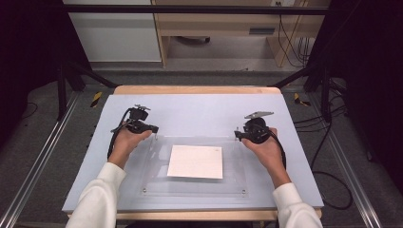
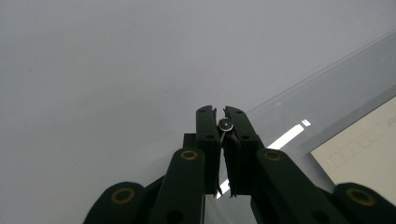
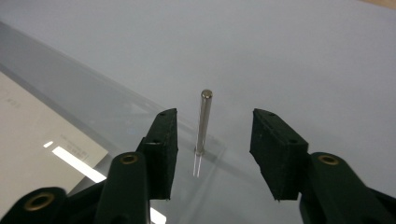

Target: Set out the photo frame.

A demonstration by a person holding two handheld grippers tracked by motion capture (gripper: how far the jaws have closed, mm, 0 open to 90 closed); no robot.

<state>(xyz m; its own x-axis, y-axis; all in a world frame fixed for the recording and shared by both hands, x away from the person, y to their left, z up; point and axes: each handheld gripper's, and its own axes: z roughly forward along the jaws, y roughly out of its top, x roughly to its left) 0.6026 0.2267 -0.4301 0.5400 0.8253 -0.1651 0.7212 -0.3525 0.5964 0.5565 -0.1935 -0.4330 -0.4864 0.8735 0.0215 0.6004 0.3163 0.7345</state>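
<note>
Pin (image 3: 204,122): upright in plate (image 1: 157,183) corner, centre frame.
Right gripper (image 3: 212,140): jaws apart, astride, untouched.
Left gripper (image 2: 220,122): clamped on its pin (image 2: 225,124).
Tip: release straight, avoid tilting.

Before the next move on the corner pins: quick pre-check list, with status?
1. Left gripper shut on left pin: ok.
2. Right gripper open, fingers clear of right pin: ok.
3. Right pin upright in clear plate: ok.
4. Right pin fully seated: cannot tell.
5. Paper sheet lying flat at the plate: ok.
6. Near corner pins set: cannot tell.
</note>
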